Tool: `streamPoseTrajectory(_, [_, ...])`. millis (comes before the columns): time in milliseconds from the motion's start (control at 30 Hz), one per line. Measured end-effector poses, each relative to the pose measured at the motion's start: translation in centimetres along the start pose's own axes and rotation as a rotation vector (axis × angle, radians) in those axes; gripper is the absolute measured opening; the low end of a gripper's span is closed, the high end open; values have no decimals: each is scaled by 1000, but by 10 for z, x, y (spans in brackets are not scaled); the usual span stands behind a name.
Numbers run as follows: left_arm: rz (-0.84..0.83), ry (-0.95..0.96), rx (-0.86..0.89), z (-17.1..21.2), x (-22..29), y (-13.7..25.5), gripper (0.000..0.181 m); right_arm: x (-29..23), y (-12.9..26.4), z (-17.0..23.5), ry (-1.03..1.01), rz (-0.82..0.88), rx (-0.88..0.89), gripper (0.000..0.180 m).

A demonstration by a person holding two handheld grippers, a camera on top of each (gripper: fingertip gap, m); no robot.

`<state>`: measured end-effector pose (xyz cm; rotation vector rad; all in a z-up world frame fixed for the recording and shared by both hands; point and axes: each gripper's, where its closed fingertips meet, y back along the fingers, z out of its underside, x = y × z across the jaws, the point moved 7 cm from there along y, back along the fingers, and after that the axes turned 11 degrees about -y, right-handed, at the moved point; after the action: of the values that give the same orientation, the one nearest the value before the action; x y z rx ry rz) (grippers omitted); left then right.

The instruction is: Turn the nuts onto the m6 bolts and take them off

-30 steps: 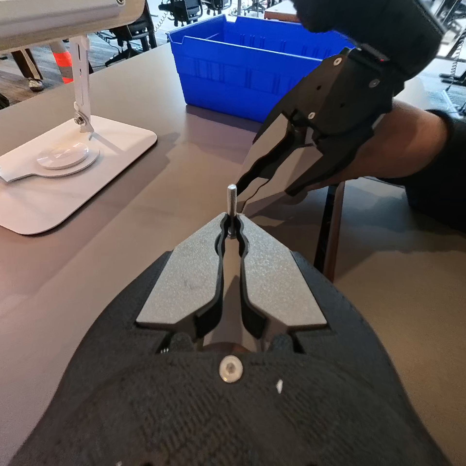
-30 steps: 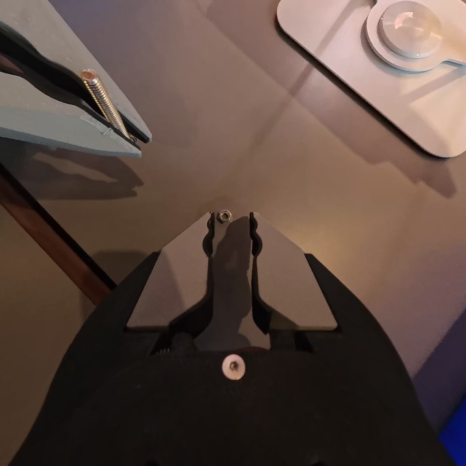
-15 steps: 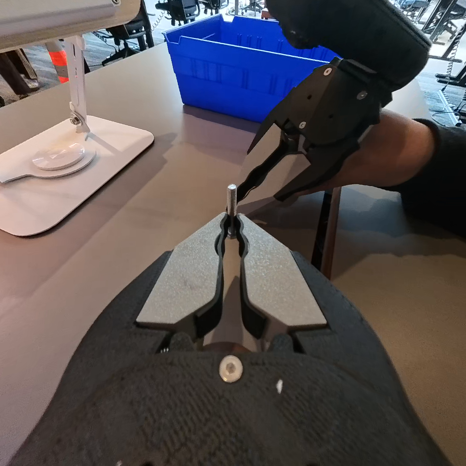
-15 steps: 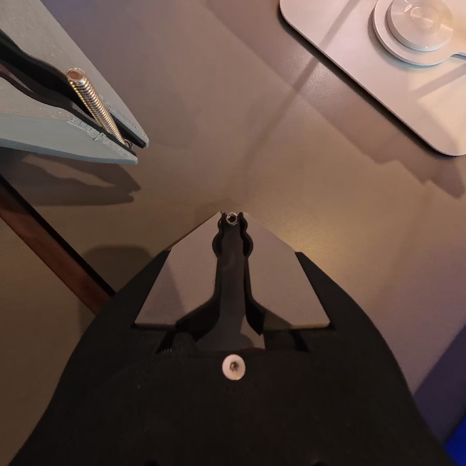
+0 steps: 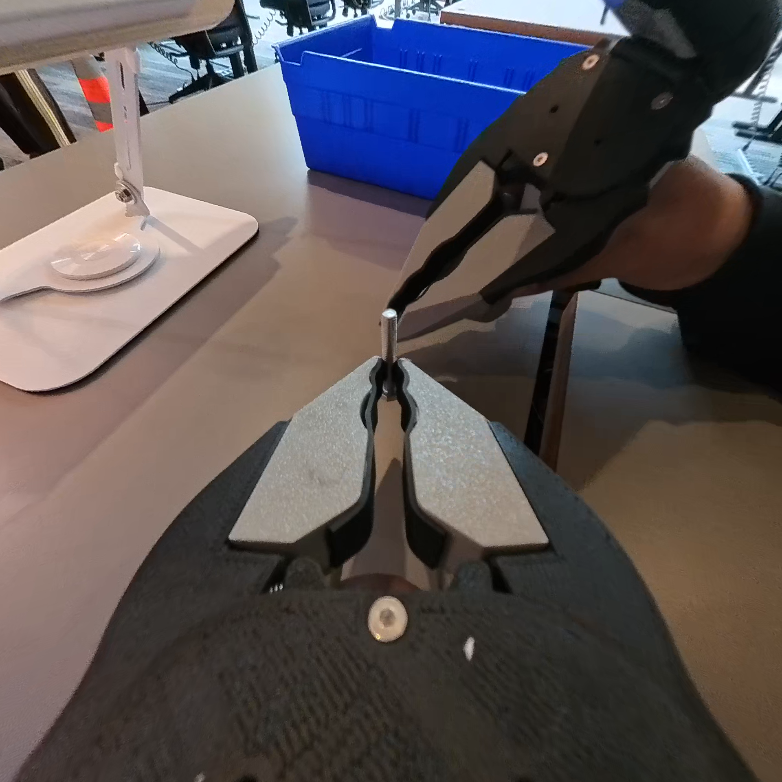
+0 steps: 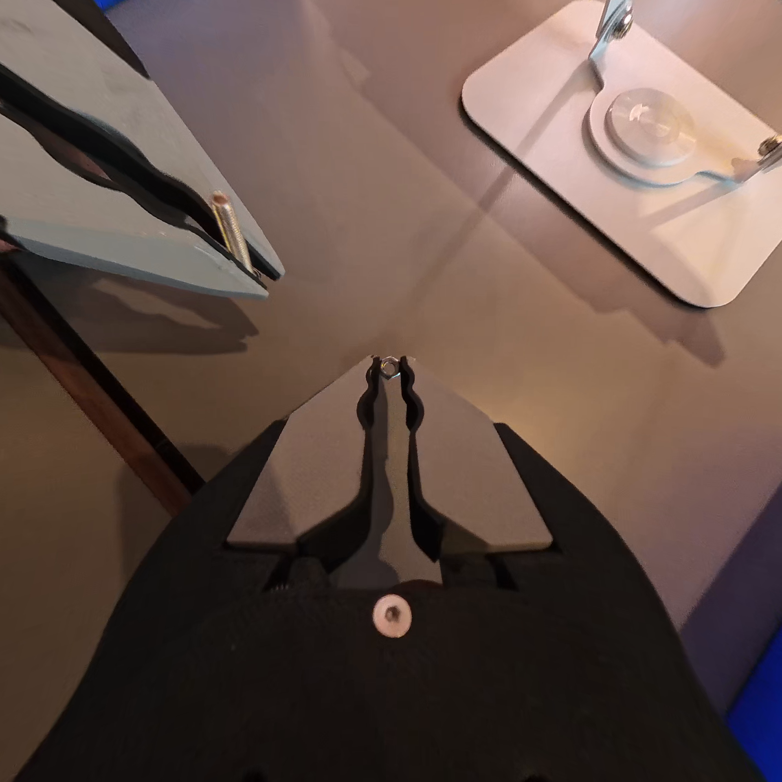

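Observation:
My left gripper (image 5: 388,376) is shut on a silver threaded bolt (image 5: 388,338) and holds it upright above the table, thread end up. My right gripper (image 6: 388,366) is shut on a small silver hex nut (image 6: 387,366) at its fingertips. In the left wrist view the right gripper (image 5: 395,302) comes in from the upper right, its tips just beside the top of the bolt. In the right wrist view the left gripper (image 6: 260,273) with the bolt (image 6: 232,235) sits at the upper left, apart from the nut.
A white stand base (image 5: 84,279) with an upright arm is on the table at the left. A blue plastic bin (image 5: 402,110) stands at the back. A dark gap between two tabletops (image 5: 546,372) runs under the right gripper. A person's forearm (image 5: 677,237) holds the right gripper. Left tips to right tips: about 6 cm.
My right gripper closed on the nut, lifted it off the table and moved up toward the top of the bolt. My left gripper kept the bolt upright and barely moved.

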<state>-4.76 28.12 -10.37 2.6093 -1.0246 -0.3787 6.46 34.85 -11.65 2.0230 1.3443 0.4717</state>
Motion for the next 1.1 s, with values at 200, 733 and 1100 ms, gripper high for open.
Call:
streamPoseTrajectory(200, [13, -3, -2, 0, 1, -1, 2, -10, 18, -18, 3, -107, 75, 6])
streamPoseTrajectory(733, [8, -12, -8, -1, 2, -2, 2, -34, 42, -57, 56, -382, 67, 6])
streamPoseTrajectory(1100, [9, -6, -18, -1, 3, -2, 2, -32, 31, -59, -18, -408, -8, 6])
